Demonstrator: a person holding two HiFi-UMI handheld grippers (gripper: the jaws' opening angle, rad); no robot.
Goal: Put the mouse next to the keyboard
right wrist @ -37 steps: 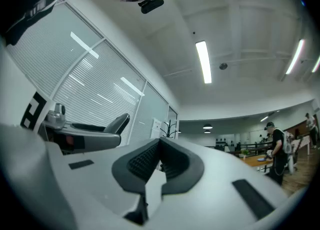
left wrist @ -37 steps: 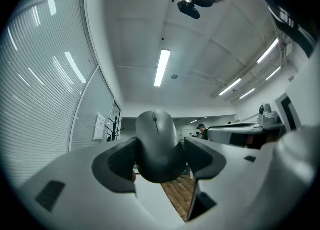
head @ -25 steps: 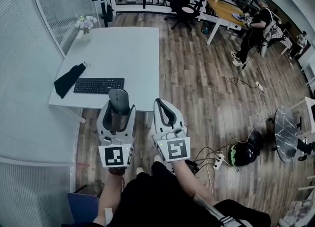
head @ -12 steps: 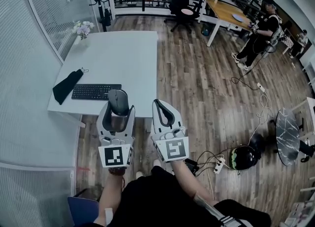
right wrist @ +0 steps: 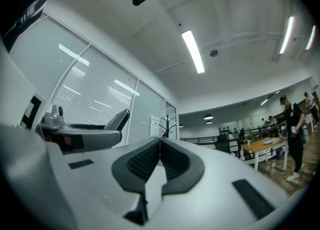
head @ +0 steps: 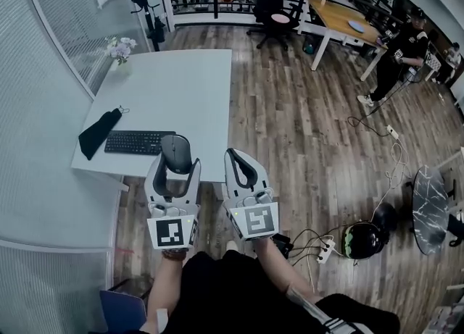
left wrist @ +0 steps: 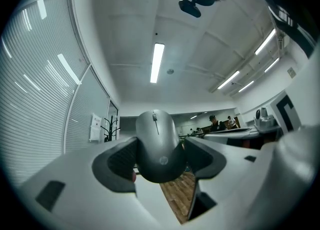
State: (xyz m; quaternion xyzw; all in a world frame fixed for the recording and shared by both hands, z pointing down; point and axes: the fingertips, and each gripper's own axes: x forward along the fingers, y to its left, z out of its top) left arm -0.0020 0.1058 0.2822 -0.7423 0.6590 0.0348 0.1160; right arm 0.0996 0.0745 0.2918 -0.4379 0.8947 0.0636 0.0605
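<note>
My left gripper [head: 176, 164] is shut on a grey mouse [head: 176, 153], held up in the air just short of the white table's [head: 174, 86] near edge. In the left gripper view the mouse [left wrist: 157, 144] fills the gap between the jaws [left wrist: 159, 156], tilted up toward the ceiling. A black keyboard [head: 136, 142] lies on the table's near left part, ahead and left of the mouse. My right gripper [head: 240, 164] is beside the left one, shut and empty, its black pads [right wrist: 161, 161] pressed together.
A black cloth [head: 99, 132] lies left of the keyboard. A small flower vase [head: 120, 49] stands at the table's far left corner. Wood floor lies to the right, with cables and a helmet [head: 365, 238]. A person [head: 402, 53] stands far right near a wooden desk [head: 343, 17].
The view has crept forward a little; the table and keyboard sit slightly lower and closer. Both grippers keep their pose, the mouse still held. The distant person has walked further right.
</note>
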